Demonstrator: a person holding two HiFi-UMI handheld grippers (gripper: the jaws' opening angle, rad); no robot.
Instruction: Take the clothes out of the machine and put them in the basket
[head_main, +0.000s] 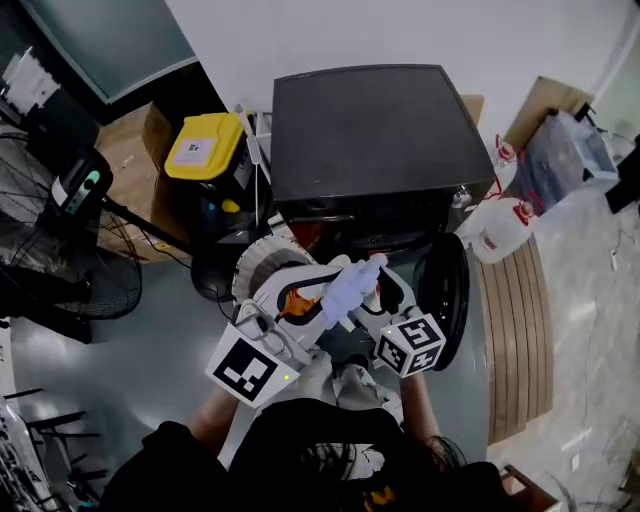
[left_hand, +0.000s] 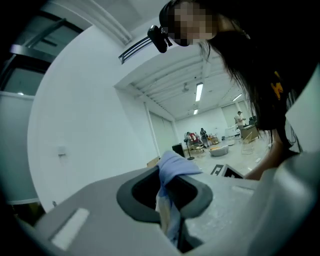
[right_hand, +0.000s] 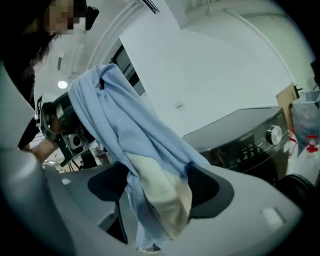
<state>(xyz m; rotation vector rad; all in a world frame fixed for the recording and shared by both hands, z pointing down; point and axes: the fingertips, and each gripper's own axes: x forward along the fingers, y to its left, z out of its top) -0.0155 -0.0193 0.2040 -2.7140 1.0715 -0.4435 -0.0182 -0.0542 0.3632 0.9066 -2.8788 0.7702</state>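
- No bench is in view, so places are given from the washing machine (head_main: 370, 130), which stands on the floor with its round door (head_main: 443, 295) swung open at its front right corner.
- The shirt (head_main: 350, 288), pale blue with a cream lining, is out of the drum and held in the air in front of the machine, above the person's lap.
- The left gripper (head_main: 318, 305) is clamped narrow on a thin fold of the shirt, which rises straight out from between its jaws in the left gripper view.
- The right gripper (head_main: 378, 290) is closed on a thicker bunch of it. In the right gripper view the shirt stands up from the jaws and flops over towards the person.
- The shirt's long axis runs from lower left to upper right in the head view, spanning the two grippers.
- The basket (head_main: 262, 262), white and ribbed, sits on the floor by the machine's front left corner, just left of the grippers and partly under them. The left gripper is the nearer, so I judge the drop goes leftward and down.
- The grippers hide what lies in the basket.
- The drum mouth is dark. A reddish patch at its left edge may be another garment.
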